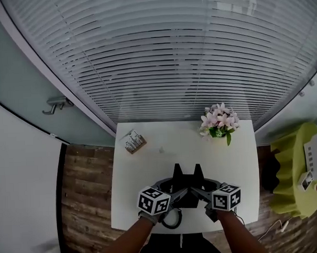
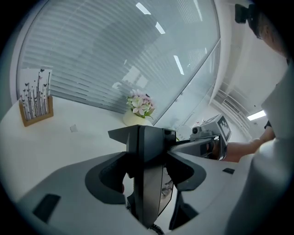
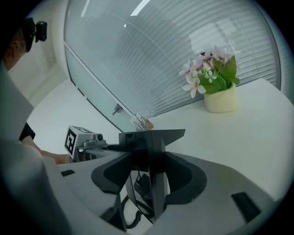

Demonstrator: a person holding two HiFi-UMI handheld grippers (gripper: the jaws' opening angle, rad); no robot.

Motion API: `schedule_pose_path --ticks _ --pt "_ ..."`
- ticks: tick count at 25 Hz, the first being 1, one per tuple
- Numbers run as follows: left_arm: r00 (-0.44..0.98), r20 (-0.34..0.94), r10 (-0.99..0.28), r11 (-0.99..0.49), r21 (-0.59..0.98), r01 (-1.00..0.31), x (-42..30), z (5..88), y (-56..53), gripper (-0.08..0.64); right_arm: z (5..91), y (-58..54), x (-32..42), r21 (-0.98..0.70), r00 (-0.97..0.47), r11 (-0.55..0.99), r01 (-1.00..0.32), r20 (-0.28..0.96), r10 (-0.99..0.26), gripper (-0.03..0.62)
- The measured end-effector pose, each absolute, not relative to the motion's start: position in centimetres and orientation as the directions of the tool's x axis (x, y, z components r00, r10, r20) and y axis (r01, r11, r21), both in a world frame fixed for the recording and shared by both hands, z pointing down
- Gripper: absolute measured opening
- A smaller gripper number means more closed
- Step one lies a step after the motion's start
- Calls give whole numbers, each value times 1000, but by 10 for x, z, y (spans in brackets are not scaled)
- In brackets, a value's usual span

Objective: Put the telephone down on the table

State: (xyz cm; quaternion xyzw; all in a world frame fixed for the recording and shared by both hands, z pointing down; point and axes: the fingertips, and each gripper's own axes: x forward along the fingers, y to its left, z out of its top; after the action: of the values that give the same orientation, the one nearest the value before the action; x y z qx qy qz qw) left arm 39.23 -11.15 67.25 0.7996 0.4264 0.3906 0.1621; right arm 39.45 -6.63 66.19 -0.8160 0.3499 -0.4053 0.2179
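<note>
A black telephone (image 1: 186, 194) is held between my two grippers over the near part of the white table (image 1: 165, 165). My left gripper (image 1: 174, 186) is shut on its left side, my right gripper (image 1: 201, 185) on its right side. In the left gripper view the jaws (image 2: 146, 137) pinch the dark slab of the telephone (image 2: 148, 183). In the right gripper view the jaws (image 3: 151, 137) clamp the same body (image 3: 154, 183), and its coiled cord (image 3: 131, 220) hangs below. The cord (image 1: 173, 220) loops at the table's front edge. Whether the telephone touches the table is hidden.
A pot of pink flowers (image 1: 219, 125) stands at the back right of the table, a small wooden card holder (image 1: 133, 142) at the back left. A green seat (image 1: 294, 170) with items on it is to the right. Window blinds are behind the table, and the floor is wooden.
</note>
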Motion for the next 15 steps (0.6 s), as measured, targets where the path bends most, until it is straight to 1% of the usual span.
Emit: schedule_pose_path --ticks 7,15 --pt "284 520 805 -587 634 503 407 710 -110 268 699 -65 410 -674 398 -655 -341 528 -750 242" --pt "266 539 799 -600 687 411 424 735 -108 268 723 -62 428 -715 412 -643 -275 516 -751 242"
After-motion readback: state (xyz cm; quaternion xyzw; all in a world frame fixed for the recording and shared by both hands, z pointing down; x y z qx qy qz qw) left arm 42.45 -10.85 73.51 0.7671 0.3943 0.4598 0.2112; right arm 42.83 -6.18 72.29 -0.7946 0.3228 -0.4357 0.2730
